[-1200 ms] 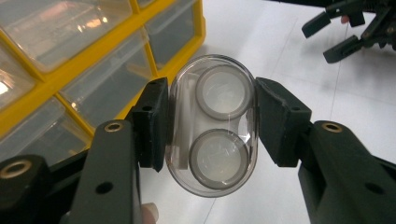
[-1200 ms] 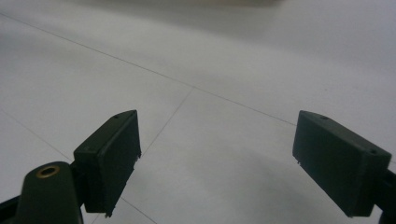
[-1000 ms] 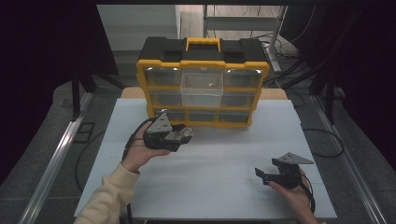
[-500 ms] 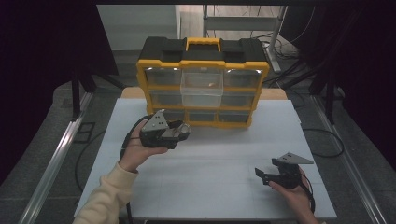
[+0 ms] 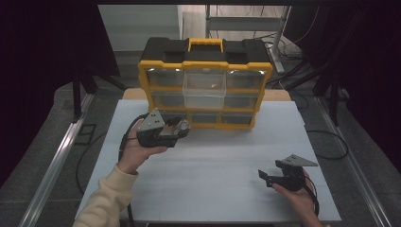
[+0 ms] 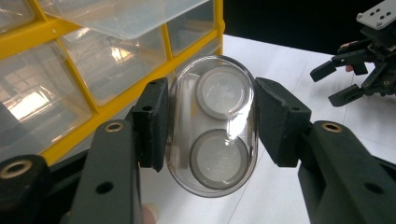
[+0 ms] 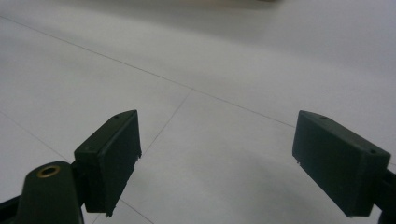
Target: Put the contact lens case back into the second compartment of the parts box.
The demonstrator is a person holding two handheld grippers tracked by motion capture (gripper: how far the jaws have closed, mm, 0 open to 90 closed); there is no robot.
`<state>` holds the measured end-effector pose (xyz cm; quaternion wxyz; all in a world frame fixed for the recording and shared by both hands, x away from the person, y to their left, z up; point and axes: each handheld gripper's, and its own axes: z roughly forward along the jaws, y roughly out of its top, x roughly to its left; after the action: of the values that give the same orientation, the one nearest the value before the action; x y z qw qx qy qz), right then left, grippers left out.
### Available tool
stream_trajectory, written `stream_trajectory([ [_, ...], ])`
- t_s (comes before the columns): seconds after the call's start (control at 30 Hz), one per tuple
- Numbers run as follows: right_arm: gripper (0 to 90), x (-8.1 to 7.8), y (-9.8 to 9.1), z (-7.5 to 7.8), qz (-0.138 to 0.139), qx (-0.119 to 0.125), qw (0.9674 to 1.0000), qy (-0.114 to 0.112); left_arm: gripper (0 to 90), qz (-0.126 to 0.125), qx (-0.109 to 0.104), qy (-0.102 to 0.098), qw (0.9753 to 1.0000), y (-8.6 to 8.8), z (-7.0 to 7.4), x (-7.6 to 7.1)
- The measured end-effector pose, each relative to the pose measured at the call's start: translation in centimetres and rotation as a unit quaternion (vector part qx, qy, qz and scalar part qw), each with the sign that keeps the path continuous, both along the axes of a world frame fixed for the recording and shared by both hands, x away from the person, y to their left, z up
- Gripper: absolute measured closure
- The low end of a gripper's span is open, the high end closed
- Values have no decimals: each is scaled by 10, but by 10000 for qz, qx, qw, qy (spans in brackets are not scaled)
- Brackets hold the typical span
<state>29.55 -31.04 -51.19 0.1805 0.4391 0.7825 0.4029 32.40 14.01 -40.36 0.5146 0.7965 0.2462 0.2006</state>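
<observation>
Between the left tongs [image 6: 211,123] sits a clear oval case [image 6: 211,126] holding two round discs; the pads [image 6: 152,122] press on its long sides, so the tongs are about half closed on it. In the left gripper view the case's long axis runs along the jaws, rounded end pointing away from the hand toward the yellow organizer [image 5: 205,88]. This hand hovers over the desk [image 5: 208,189] near its far left part, just in front of the organizer's lower drawers. One clear upper drawer [image 5: 204,88] stands pulled out, so I judge the case is picked up and its stowing is left. Right tongs [image 5: 265,177] rest gaping and empty near the desk's near right corner.
</observation>
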Motion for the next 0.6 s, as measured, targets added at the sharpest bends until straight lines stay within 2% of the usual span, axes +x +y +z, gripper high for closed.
stream_trajectory([
  [0.23, 157, 0, 0, 0, -4, -6, 10000, 6, 481, 52, -71, -43, 10000, 1, 3, -2],
  [0.6, 156, 0, 0, 0, -10, -9, 10000, 9, 481, 208, -328, -195, 9991, 7, 15, -6],
])
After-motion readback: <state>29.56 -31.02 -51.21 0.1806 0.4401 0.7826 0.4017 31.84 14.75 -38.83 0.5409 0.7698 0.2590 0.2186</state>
